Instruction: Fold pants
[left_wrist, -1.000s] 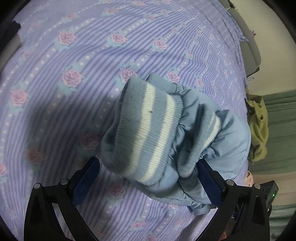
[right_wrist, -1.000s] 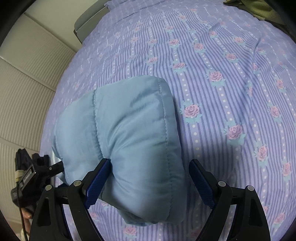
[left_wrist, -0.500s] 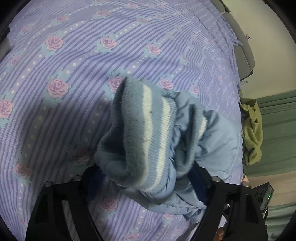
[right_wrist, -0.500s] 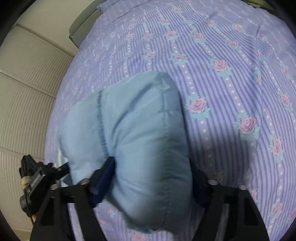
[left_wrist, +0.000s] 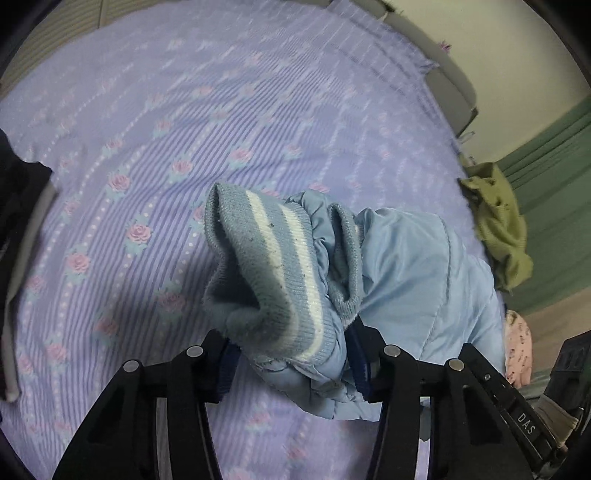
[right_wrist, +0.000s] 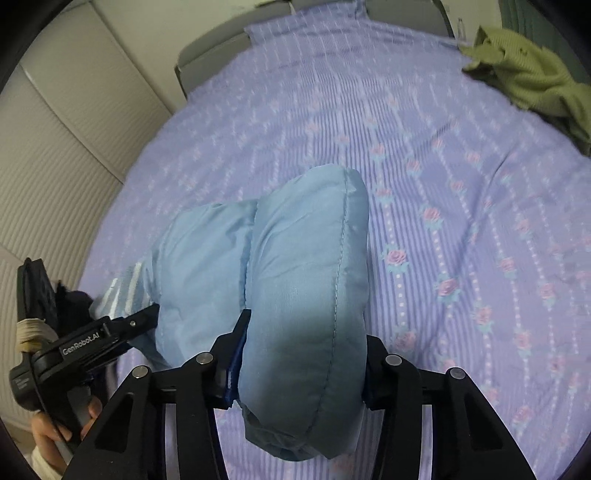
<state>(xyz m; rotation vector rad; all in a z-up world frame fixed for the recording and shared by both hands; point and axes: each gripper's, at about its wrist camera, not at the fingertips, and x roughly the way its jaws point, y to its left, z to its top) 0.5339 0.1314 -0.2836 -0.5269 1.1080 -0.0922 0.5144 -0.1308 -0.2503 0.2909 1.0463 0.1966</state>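
a: pants (left_wrist: 417, 280), light blue and padded, are lifted above a bed, held at both ends. where exactly are they?

b: over the middle of the bed sheet (left_wrist: 229, 110), which is lilac with stripes and pink roses. they hang bunched between the two grippers rather than lying flat.

a: what does the left gripper (left_wrist: 291, 363) do?

b: its fingers are clamped on the knitted waistband (left_wrist: 273, 273), a ribbed blue band with white stripes, which stands up in a fold above them.

a: and the right gripper (right_wrist: 299, 365)?

b: its fingers are pressed together on a puffy quilted part of the pants (right_wrist: 306, 280), with a stitched seam running down it. the cloth bulges above and sags below the fingers.

a: can each gripper be seen from the other side?

b: the left gripper (right_wrist: 92, 339) shows at the lower left of the right view, with the person's hand (right_wrist: 55, 428) under it.

a: anything else around?

b: an olive green garment (right_wrist: 532, 77) lies crumpled at the far right edge of the bed. a pale ribbed wall (right_wrist: 62, 155) sits to the left.
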